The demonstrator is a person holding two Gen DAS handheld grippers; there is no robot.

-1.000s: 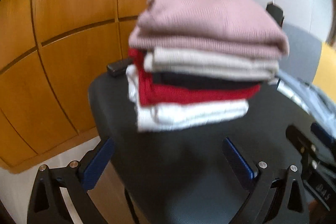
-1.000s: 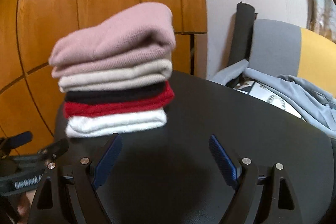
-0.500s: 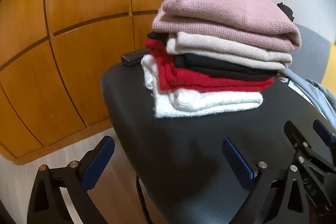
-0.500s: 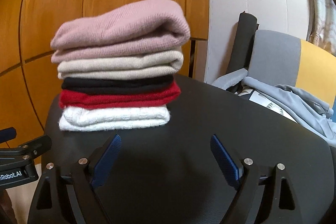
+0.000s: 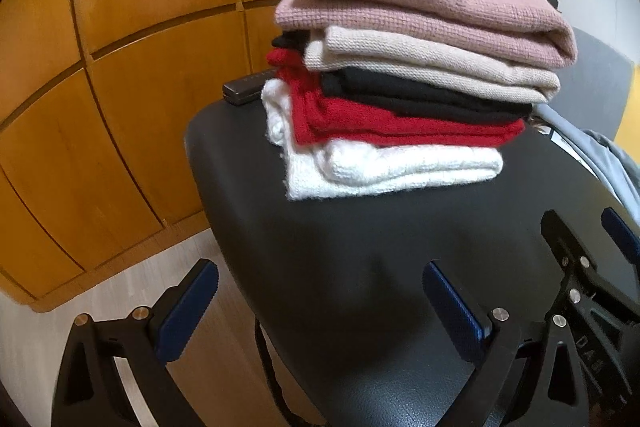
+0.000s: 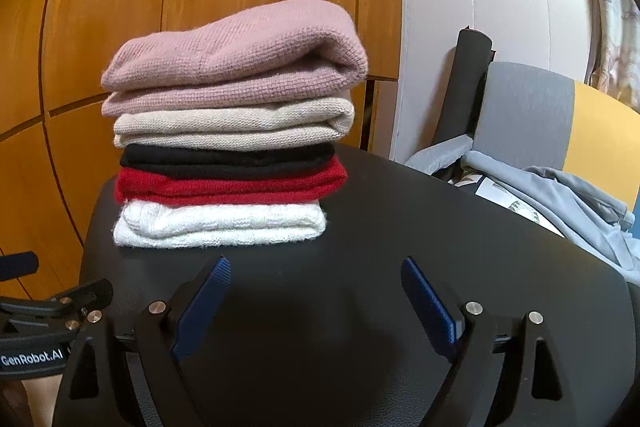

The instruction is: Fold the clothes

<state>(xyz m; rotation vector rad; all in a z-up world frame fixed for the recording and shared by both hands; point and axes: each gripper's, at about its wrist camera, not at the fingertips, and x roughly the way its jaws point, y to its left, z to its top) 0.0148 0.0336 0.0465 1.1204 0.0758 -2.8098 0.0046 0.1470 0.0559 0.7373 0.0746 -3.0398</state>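
The left gripper (image 5: 320,303) hangs with its jaws spread wide, the blue-padded fingers (image 5: 188,311) angled outward and gripping nothing. The right gripper (image 6: 316,299) matches it: jaws wide apart, blue pads (image 6: 428,307) bare. Each appears at the edge of the other's view, the right one just off the left gripper's right finger, the left one low beside the right gripper's left finger.

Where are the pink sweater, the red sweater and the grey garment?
pink sweater (image 6: 240,61): right wrist view, top face.
red sweater (image 6: 224,185): right wrist view, front folded edge.
grey garment (image 6: 560,199): right wrist view, crumpled middle.
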